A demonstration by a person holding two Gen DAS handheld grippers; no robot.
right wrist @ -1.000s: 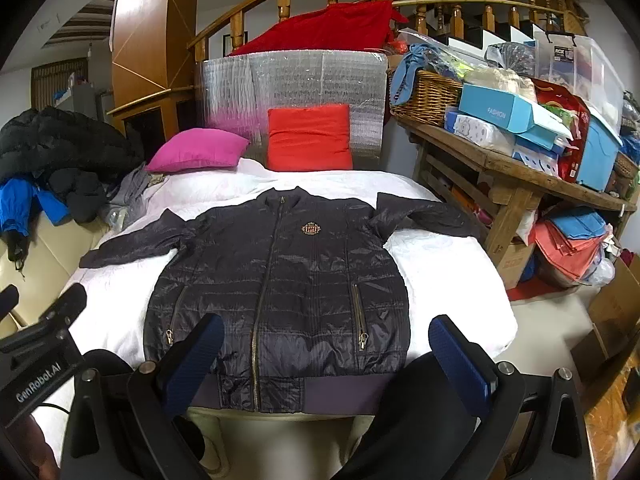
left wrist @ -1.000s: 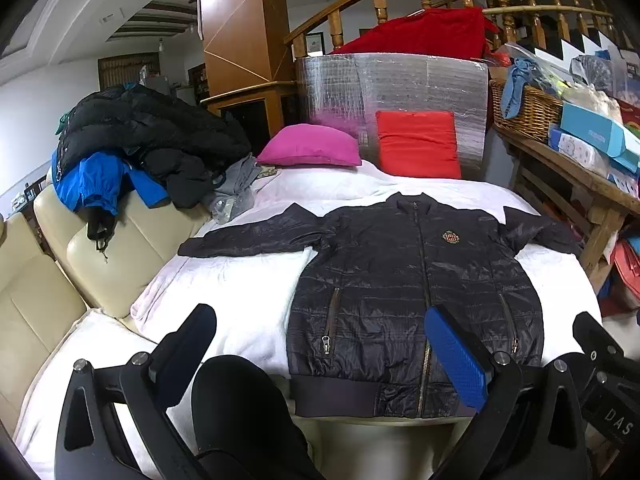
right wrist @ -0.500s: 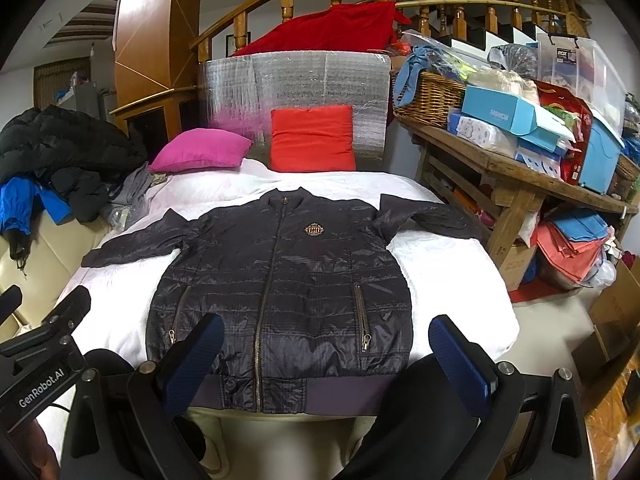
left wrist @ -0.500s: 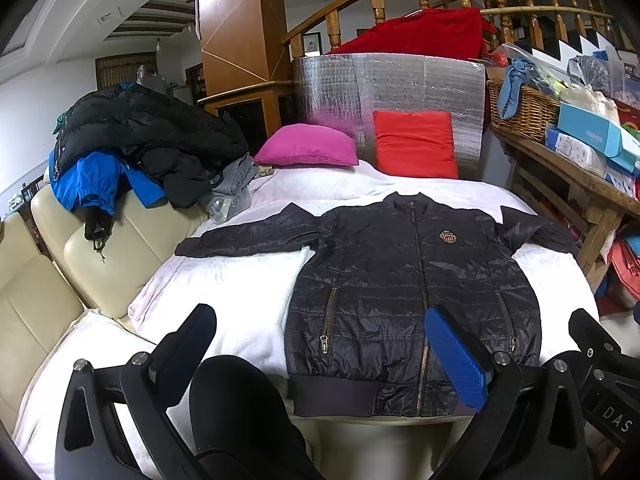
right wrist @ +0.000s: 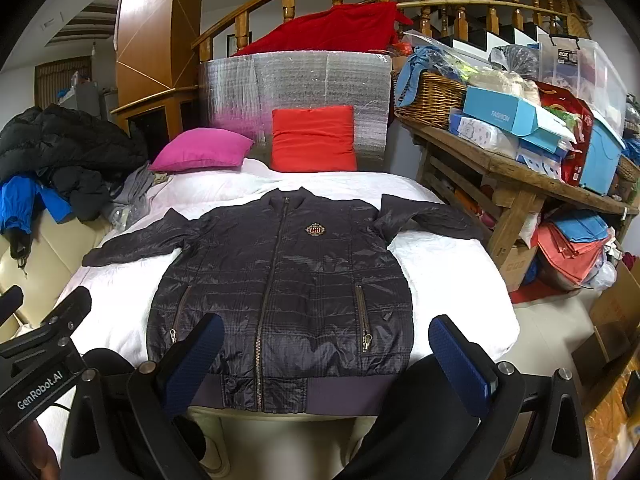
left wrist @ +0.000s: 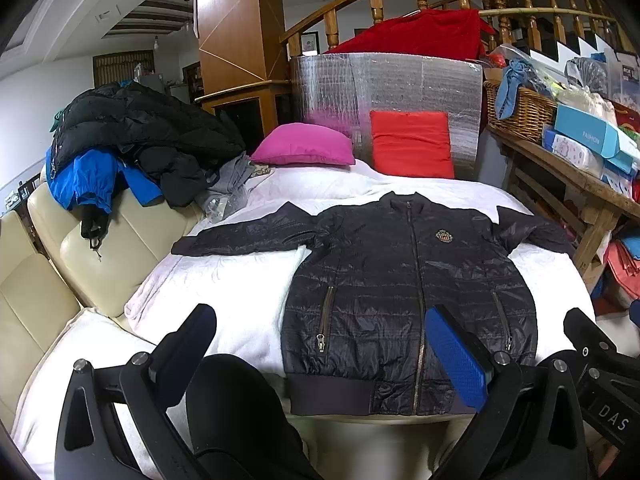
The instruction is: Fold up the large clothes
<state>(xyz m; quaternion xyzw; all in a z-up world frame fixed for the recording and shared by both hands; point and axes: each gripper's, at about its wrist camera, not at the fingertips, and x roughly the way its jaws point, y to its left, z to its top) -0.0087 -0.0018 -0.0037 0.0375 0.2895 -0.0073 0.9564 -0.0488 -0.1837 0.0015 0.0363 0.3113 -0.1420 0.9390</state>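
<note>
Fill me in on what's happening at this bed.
A person holds a claw in each hand, facing a dark jacket laid flat on the white bed, zipped up with both sleeves spread out. The left claw and the right claw are both open and hover near the jacket's bottom hem, touching nothing. No fold has been made yet.

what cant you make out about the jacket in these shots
- Jacket hem middle: right wrist view, covered by the right gripper fingers.
- Chest badge wording: both views, too small.
- Right cuff: left wrist view, runs off the bed edge.
- Jacket back: lies face up, hidden.
- Pocket contents: zips appear shut.
</note>
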